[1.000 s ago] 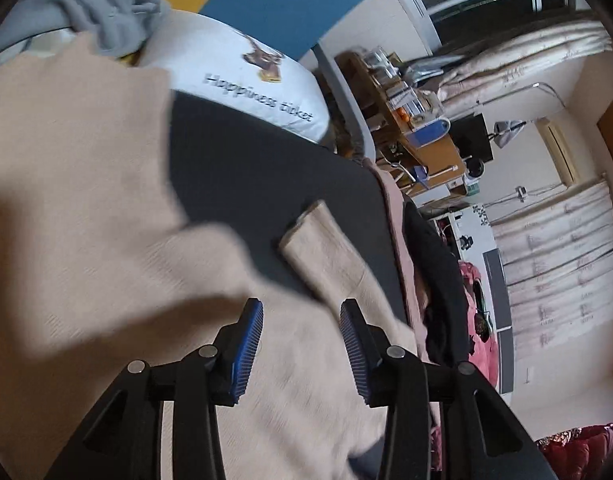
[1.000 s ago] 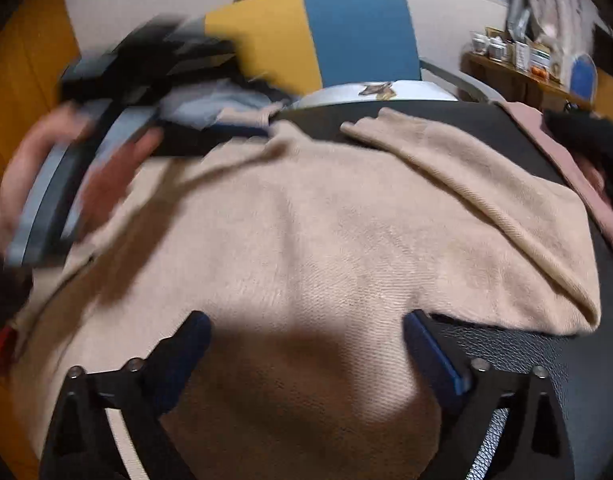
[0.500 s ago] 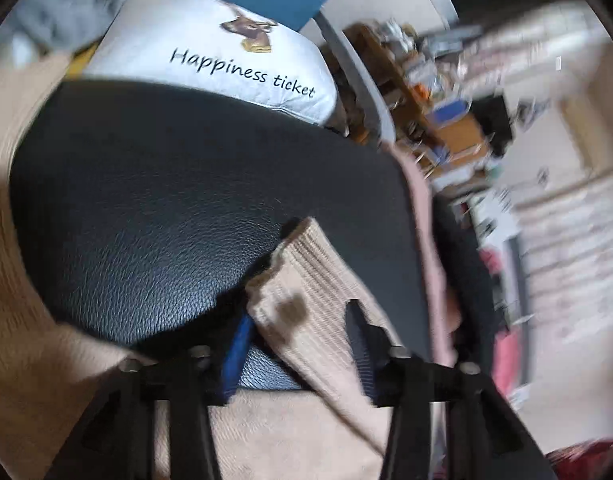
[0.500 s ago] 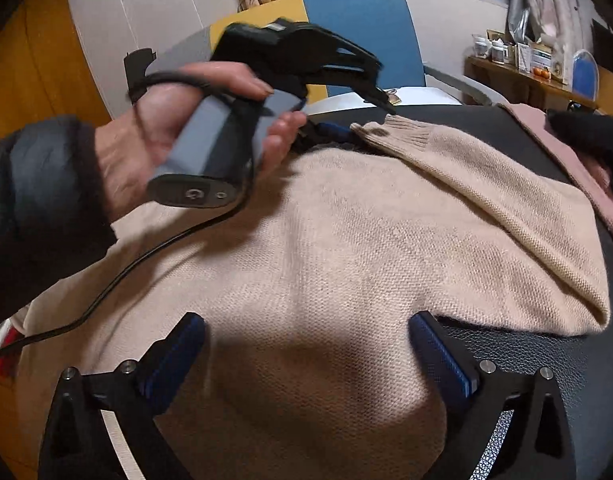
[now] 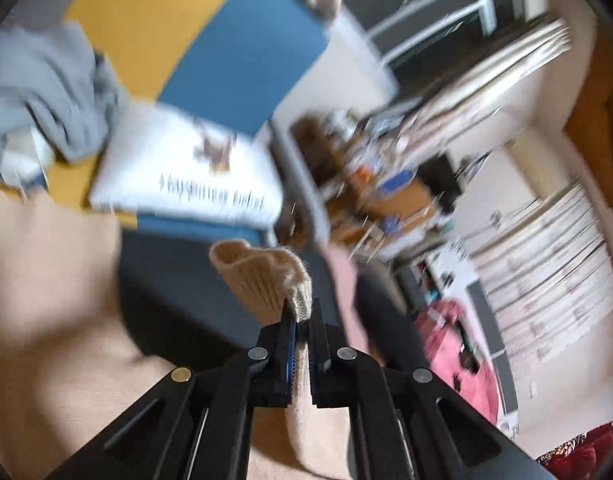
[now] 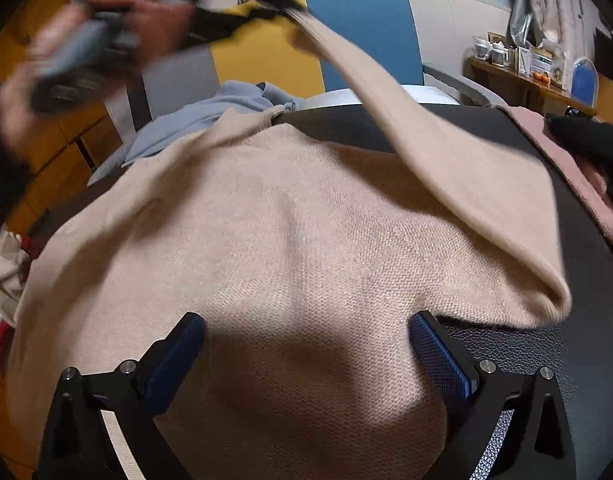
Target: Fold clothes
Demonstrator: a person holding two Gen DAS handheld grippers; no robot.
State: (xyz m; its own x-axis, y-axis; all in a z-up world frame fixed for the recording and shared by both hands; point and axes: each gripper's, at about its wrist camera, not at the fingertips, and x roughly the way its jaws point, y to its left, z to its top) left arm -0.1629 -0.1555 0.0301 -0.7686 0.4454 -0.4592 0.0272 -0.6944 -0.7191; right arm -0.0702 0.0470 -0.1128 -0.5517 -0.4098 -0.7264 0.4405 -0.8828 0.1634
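Left wrist view: the left hand-held gripper (image 5: 300,344) has its two blue-padded fingers nearly together, pinching the ribbed cuff (image 5: 262,280) of a beige knit sweater (image 5: 54,280). The cuff stands up past the fingertips, its open end turned up and to the left, and the sleeve fabric runs back down between the fingers toward the camera. The rest of the sweater lies blurred at the left and bottom over a black leather surface (image 5: 178,292). Beyond it sit a white cushion (image 5: 178,172) with dark lettering and a grey garment (image 5: 50,84) at the upper left. The whole view is smeared by motion.

Right wrist view: the right hand-held gripper (image 6: 306,356) is spread wide and holds nothing; both fingers sit low over the sweater's body (image 6: 266,240), which lies spread flat across the black surface (image 6: 546,344). The knit is fine, evenly beige, with a faint vertical crease down the middle. The sleeve (image 6: 426,136) is lifted off the body, its long axis running diagonally from the shoulder fold at the lower right up to the blurred left hand-held gripper (image 6: 266,4) at the upper left. A pink garment (image 6: 566,156) lies along the surface's right edge.
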